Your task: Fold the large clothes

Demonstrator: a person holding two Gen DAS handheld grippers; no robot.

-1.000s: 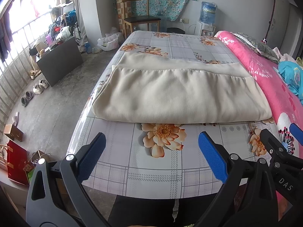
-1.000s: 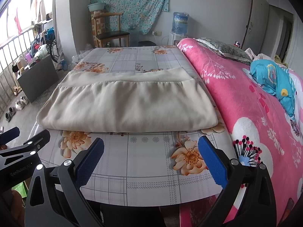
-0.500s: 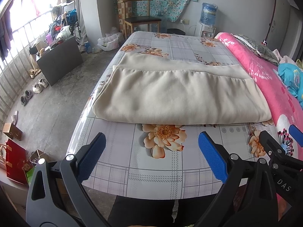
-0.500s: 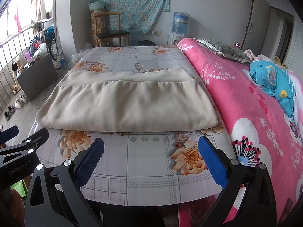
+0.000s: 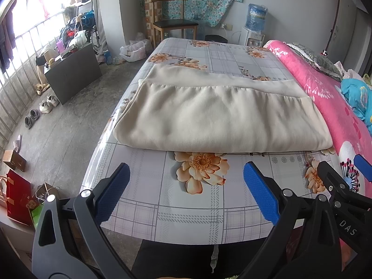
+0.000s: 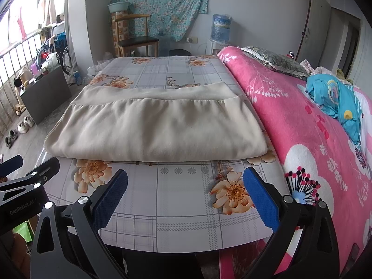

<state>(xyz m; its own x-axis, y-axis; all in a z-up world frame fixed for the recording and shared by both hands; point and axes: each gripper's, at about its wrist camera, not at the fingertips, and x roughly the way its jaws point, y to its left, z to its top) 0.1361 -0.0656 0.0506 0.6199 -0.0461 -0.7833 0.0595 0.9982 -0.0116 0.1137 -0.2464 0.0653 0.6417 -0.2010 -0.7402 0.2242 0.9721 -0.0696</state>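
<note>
A large beige garment (image 5: 220,118) lies folded flat in a wide rectangle on the flower-patterned table (image 5: 186,209); it also shows in the right wrist view (image 6: 158,127). My left gripper (image 5: 186,190) is open and empty, over the table's near edge, short of the garment's front fold. My right gripper (image 6: 186,190) is open and empty, also near the front edge. The right gripper shows at the right of the left wrist view (image 5: 341,186), and the left gripper shows at the left of the right wrist view (image 6: 25,176).
A bed with a pink blanket (image 6: 313,127) adjoins the table on the right, with a blue bundle (image 6: 337,102) on it. A wooden chair (image 5: 172,28) and water dispenser (image 5: 253,30) stand behind. A dark cabinet (image 5: 72,72), shoes and bags sit on the floor at left.
</note>
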